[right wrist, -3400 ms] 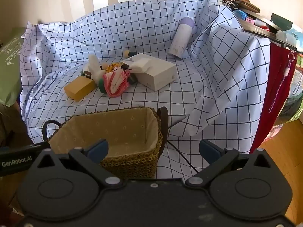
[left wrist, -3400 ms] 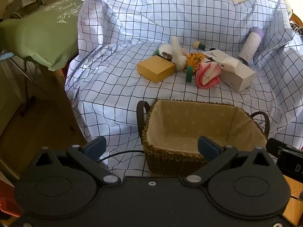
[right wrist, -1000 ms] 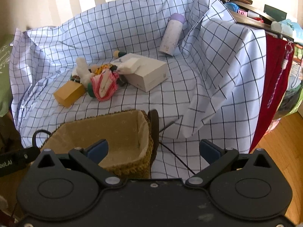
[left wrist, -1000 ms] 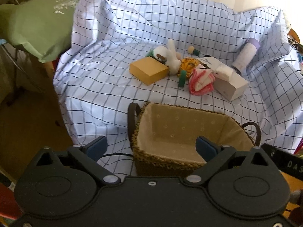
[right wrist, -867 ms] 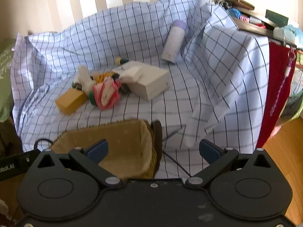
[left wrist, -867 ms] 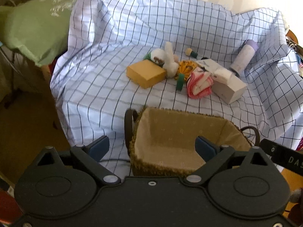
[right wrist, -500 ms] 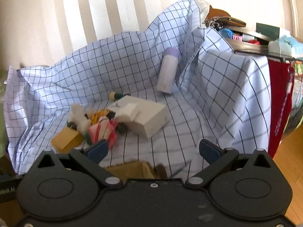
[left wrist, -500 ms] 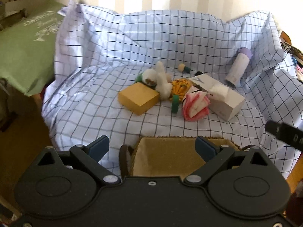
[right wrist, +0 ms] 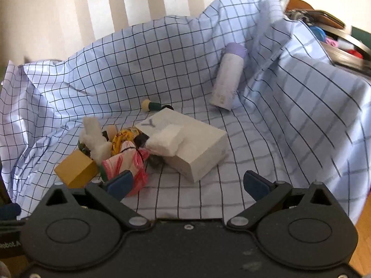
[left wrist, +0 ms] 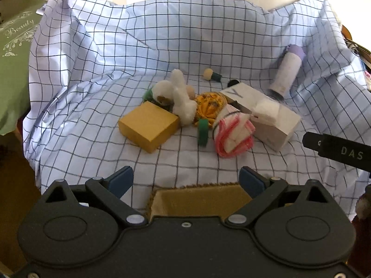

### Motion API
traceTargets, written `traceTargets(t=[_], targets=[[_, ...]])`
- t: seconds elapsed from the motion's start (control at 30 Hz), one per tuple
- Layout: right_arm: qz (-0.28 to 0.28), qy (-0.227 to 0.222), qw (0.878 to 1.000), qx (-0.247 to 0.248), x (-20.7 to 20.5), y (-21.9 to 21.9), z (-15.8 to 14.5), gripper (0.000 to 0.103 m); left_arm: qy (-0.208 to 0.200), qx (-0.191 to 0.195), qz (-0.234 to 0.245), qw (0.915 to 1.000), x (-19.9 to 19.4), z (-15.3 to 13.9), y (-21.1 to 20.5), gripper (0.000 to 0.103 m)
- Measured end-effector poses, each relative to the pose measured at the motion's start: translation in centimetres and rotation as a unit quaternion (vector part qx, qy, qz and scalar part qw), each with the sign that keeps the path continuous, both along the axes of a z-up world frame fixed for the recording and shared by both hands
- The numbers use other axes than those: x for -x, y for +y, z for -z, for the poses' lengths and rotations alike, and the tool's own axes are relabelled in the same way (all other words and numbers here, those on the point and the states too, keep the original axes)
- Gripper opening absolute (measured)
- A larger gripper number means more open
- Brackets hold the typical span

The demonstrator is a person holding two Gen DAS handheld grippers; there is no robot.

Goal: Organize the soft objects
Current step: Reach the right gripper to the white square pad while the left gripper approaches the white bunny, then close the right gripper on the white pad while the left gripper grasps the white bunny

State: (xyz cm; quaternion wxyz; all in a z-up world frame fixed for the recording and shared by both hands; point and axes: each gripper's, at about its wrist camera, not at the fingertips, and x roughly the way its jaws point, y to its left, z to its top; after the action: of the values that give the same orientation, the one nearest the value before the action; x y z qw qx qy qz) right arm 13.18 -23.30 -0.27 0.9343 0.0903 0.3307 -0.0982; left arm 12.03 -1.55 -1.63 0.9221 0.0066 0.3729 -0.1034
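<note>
A pile of soft things lies on the checked cloth: a white plush toy, a yellow fabric bundle and a pink-and-white folded cloth. A wicker basket with beige lining stands at the near edge, just under my left gripper, which is open and empty. My right gripper is open and empty, above the cloth in front of the white tissue box.
A yellow box lies left of the pile. A white bottle with a purple cap leans at the back right. A green cushion sits far left. Cluttered shelves stand to the right.
Both grippers have moved up and forward over the basket toward the pile. The basket has slipped almost out of both views. Both grippers stay open.
</note>
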Motion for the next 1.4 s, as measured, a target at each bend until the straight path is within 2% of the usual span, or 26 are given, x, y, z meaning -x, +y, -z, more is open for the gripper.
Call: traceTargets(t=[0.23, 0.57, 0.87, 0.93, 1.0, 1.13, 1.2, 1.4], targets=[[-0.023, -0.002, 0.999, 0.026, -3.8, 1.2, 0.4, 0.101, 0.002, -0.010, -0.003, 0.9999, -2.3, 0.3, 0.1, 0.095], [-0.008, 0.024, 0.999, 0.031, -9.8, 1.7, 2.6, 0.086, 0.020, -0.010, -0.002, 0.9998, -4.4, 1.5, 0.1, 0.095], [-0.005, 0.035, 0.997, 0.068, -13.2, 3.0, 4.4, 0.084, 0.022, -0.013, -0.003, 0.9997, -6.1, 2.0, 0.4, 0.095], [-0.005, 0.041, 0.996, 0.081, -13.6, 3.5, 4.9, 0.078, 0.022, -0.014, -0.002, 0.9997, -6.6, 2.1, 0.5, 0.095], [-0.009, 0.051, 0.995, 0.087, -14.1, 3.8, 5.5, 0.065, 0.020, -0.018, -0.001, 0.9996, -6.9, 2.2, 0.5, 0.095], [-0.010, 0.059, 0.994, 0.087, -14.6, 3.9, 6.0, 0.050, 0.014, -0.028, 0.002, 0.9995, -7.5, 2.2, 0.3, 0.095], [-0.014, 0.057, 0.995, 0.083, -14.7, 3.8, 5.9, 0.040, 0.010, -0.033, 0.005, 0.9994, -7.8, 2.2, 0.2, 0.095], [-0.012, 0.049, 0.998, 0.040, -15.0, 2.8, 5.5, 0.035, -0.006, -0.047, 0.017, 0.9987, -9.3, 1.9, -0.6, 0.095]])
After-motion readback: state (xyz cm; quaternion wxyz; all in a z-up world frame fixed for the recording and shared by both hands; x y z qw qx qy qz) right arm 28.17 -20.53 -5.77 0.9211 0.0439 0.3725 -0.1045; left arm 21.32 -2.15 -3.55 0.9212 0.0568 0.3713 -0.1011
